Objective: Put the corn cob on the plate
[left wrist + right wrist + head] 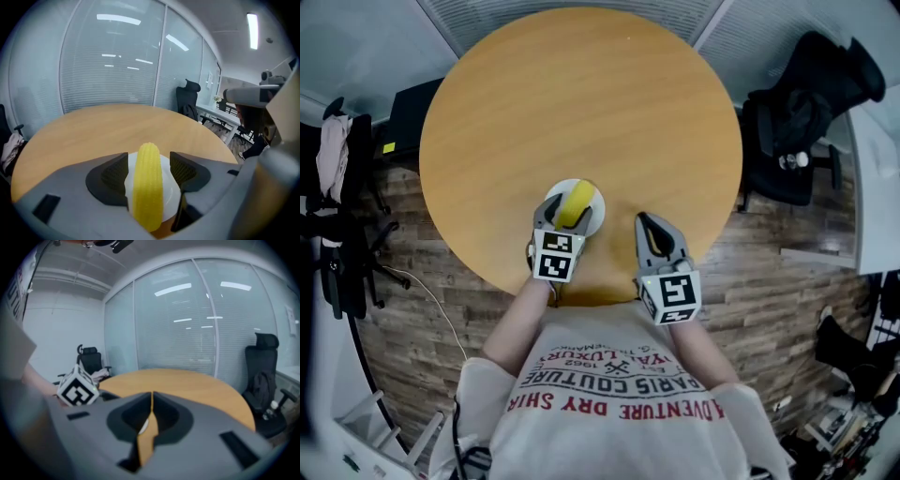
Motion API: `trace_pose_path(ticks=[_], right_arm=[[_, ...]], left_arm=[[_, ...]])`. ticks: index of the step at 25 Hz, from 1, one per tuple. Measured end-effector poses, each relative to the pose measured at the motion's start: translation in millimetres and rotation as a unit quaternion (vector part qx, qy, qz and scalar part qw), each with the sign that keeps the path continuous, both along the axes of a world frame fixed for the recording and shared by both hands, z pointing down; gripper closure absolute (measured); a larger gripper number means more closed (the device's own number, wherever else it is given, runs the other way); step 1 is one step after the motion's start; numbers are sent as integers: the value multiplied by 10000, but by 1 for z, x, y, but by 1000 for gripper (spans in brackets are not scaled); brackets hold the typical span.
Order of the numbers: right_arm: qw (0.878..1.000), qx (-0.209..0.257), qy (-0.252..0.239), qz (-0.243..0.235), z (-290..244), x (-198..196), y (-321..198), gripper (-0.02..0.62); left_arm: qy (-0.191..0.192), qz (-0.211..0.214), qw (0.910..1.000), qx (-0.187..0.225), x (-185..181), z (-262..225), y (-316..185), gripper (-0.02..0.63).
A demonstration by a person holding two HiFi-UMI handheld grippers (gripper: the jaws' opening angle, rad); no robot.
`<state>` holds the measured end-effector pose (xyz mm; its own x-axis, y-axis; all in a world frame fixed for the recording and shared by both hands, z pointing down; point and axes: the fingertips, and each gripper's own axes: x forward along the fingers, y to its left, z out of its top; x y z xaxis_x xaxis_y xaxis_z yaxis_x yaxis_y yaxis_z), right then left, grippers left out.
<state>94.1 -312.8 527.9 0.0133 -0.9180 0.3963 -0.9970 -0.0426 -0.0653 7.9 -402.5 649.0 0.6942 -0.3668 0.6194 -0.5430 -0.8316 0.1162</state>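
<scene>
The corn cob (574,205) lies lengthwise on the small white plate (596,214), which sits on the round wooden surface (581,103) close to its 6 o'clock edge in the head view. Neither cob nor plate bears any label.

The only readable writing is red and black print on the person's white shirt (619,394), seen upside down; "LUXURY", "1962" and "COUTURE DRY" can be made out. Each claw carries a cube with black-and-white square markers, one at (558,255) and one at (670,295).

The rest of the surface is bare wood. Off it at 3 o'clock stands a black office chair (802,122); at 9 o'clock another chair (337,187) is draped with clothing. The floor (769,300) is wood plank, and a glass wall with blinds (112,70) runs behind.

The left claw (565,216) hangs over the plate with its jaws spread wide, one on each side of the cob and a gap showing at both, so the pads do not press it. The right claw (652,225), at 3 o'clock from the plate, has its jaws together with nothing between them.
</scene>
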Motion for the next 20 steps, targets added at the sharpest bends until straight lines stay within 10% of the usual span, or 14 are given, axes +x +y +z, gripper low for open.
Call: trace_pose_path(ticks=[3, 10, 20], right_arm=[[10000, 81, 17, -41, -5, -3, 2, 565], [9993, 332, 46, -171, -20, -12, 2, 565], [9966, 726, 181, -336, -52, -25, -5, 566]], left_arm=[[350, -73, 9989, 287, -3, -29, 3, 312], [767, -424, 9938, 683, -23, -78, 2, 568], [1628, -98, 9657, 2021, -44, -195, 6, 574]])
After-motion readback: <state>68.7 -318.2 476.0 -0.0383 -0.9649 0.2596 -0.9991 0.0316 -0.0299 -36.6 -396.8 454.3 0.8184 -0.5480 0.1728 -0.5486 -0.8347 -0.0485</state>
